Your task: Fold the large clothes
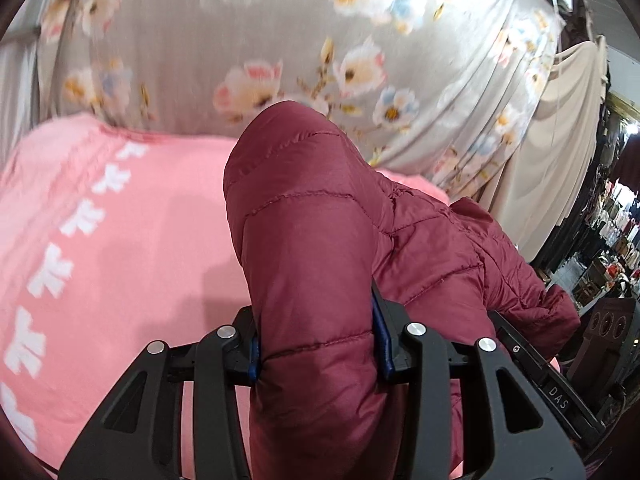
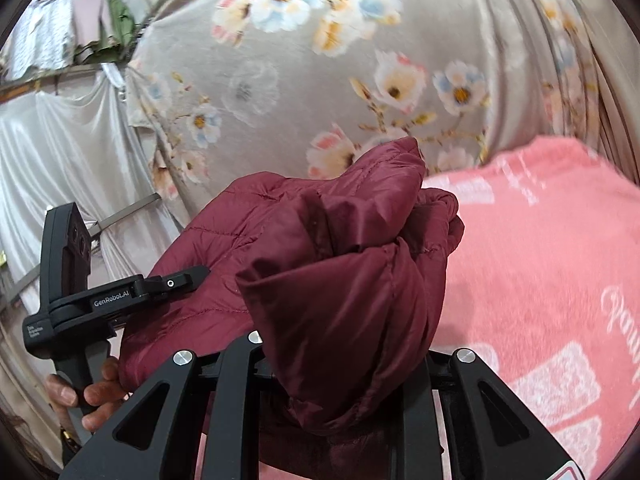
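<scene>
A maroon quilted puffer jacket (image 1: pixel 316 240) is held up above a pink blanket (image 1: pixel 120 240). My left gripper (image 1: pixel 318 354) is shut on a thick fold of the jacket, with blue pads (image 1: pixel 382 332) pressing both sides. In the right wrist view my right gripper (image 2: pixel 340 364) is shut on another bunched part of the jacket (image 2: pixel 344 280), which hides the fingertips. The left gripper's body (image 2: pixel 100 300) shows in the right wrist view at the left, held by a hand (image 2: pixel 92 396), next to the jacket.
The pink blanket (image 2: pixel 540 260) with white patterns covers the surface below. A grey floral curtain (image 1: pixel 280 40) hangs behind, also in the right wrist view (image 2: pixel 320 60). White drapes (image 2: pixel 60 152) hang at left. A beige cloth (image 1: pixel 560 152) and cluttered shelves (image 1: pixel 612 240) stand at right.
</scene>
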Demonstrator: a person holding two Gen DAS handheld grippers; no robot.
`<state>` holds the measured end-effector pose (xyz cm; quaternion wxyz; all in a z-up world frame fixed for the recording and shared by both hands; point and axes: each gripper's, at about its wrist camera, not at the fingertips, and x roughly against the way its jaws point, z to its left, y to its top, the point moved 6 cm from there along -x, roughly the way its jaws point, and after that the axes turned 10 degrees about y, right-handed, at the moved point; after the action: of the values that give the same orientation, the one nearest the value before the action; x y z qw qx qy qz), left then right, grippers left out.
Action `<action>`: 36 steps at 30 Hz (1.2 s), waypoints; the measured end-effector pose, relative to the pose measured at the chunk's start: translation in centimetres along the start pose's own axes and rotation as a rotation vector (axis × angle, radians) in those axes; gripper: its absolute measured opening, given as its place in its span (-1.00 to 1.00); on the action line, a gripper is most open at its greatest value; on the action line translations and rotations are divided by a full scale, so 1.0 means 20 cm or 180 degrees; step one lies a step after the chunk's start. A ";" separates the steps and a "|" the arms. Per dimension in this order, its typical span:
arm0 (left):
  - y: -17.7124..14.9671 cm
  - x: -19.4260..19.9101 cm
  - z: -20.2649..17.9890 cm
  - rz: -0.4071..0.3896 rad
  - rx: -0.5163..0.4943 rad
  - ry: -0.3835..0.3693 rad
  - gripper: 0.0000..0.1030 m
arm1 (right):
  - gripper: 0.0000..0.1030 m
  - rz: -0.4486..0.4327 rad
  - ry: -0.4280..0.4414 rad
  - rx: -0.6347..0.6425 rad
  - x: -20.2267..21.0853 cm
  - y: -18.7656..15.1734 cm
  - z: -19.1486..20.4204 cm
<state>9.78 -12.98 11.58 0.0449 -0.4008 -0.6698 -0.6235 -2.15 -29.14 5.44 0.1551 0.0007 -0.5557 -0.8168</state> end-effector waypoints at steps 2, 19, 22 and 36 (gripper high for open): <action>0.05 0.05 0.02 -0.0104 -0.0040 0.0023 -0.22 | -0.60 -0.0055 0.0018 0.0116 -0.02 0.04 0.06; 0.42 0.30 0.29 -0.0777 -0.0258 0.0315 -0.22 | -0.59 -0.0359 0.0100 0.0762 -0.29 0.32 0.47; 0.46 0.31 0.32 -0.0866 -0.0283 0.0360 -0.22 | -0.60 -0.0397 0.0100 0.0819 -0.34 0.35 0.51; 0.62 0.36 0.48 -0.1280 -0.0253 0.0326 -0.22 | -0.59 -0.0587 0.0112 0.1179 -0.50 0.48 0.69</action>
<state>16.56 -2.45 23.47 -0.0623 -0.2283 -0.7080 -0.6654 7.34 -17.40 17.72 0.0866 0.0943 -0.6911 -0.7113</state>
